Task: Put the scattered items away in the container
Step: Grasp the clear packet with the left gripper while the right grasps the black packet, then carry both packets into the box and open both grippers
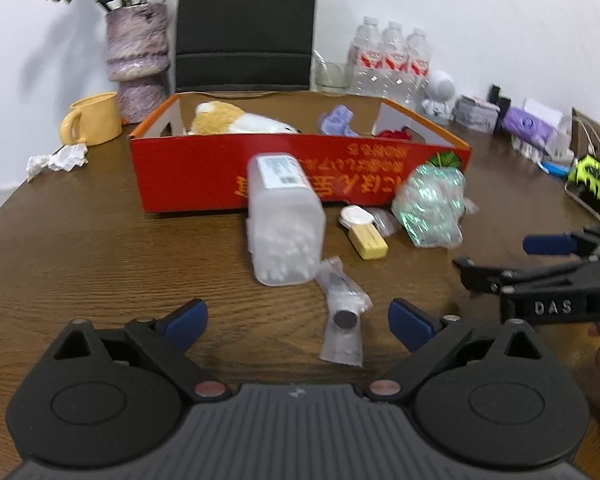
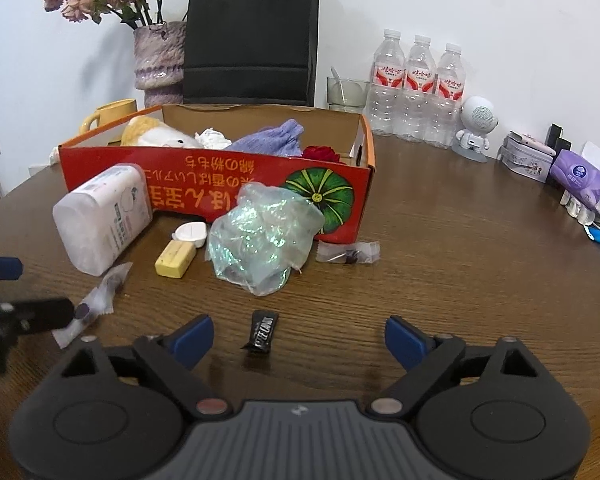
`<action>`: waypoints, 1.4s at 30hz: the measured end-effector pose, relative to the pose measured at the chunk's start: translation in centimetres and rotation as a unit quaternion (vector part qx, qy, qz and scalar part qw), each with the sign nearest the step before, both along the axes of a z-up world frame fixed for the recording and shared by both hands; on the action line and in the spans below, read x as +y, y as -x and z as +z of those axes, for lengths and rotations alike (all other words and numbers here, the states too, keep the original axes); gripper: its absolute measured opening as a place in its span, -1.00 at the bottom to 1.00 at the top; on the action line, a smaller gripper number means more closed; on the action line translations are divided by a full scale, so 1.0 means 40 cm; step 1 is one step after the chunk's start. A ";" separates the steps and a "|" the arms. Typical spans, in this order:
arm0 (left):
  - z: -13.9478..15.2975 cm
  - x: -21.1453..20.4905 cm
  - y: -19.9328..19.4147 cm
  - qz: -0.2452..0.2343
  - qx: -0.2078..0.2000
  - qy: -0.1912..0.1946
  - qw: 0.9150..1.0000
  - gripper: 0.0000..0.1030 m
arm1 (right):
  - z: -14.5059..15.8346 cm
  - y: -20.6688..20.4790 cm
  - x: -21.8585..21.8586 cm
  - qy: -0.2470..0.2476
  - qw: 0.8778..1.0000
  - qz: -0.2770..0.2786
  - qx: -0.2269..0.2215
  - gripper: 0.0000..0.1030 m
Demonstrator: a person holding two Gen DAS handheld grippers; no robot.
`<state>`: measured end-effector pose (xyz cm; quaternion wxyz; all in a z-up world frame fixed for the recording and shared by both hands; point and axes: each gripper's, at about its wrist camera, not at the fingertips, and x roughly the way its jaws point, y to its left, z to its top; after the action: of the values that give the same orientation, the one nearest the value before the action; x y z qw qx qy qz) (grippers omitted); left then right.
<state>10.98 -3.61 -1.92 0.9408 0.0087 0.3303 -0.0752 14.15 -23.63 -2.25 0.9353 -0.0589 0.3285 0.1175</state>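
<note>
One black sachet [image 2: 261, 330], right cam only, crumpled tissue [image 1: 58, 159] left

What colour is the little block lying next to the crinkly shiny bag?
Pale yellow. The little block shows best in the right wrist view, left of the crinkly bag.
</note>
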 end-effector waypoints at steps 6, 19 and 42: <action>-0.021 -0.014 -0.008 -0.003 0.014 -0.003 1.000 0.46 | -0.009 -0.005 0.007 -0.003 1.000 0.004 0.004 0.59; -0.023 -0.041 0.008 -0.023 -0.003 -0.024 0.999 -0.61 | -0.014 0.000 0.004 -0.029 0.999 0.014 0.007 -0.22; -0.018 -0.036 0.043 -0.030 -0.027 -0.010 0.999 -0.80 | 0.001 0.048 -0.007 -0.060 0.998 0.007 -0.010 -0.72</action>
<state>9.25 -5.06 -2.63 0.9466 0.0296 0.3052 -0.0999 12.23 -23.93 -2.19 0.9395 -0.0064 0.3110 0.1434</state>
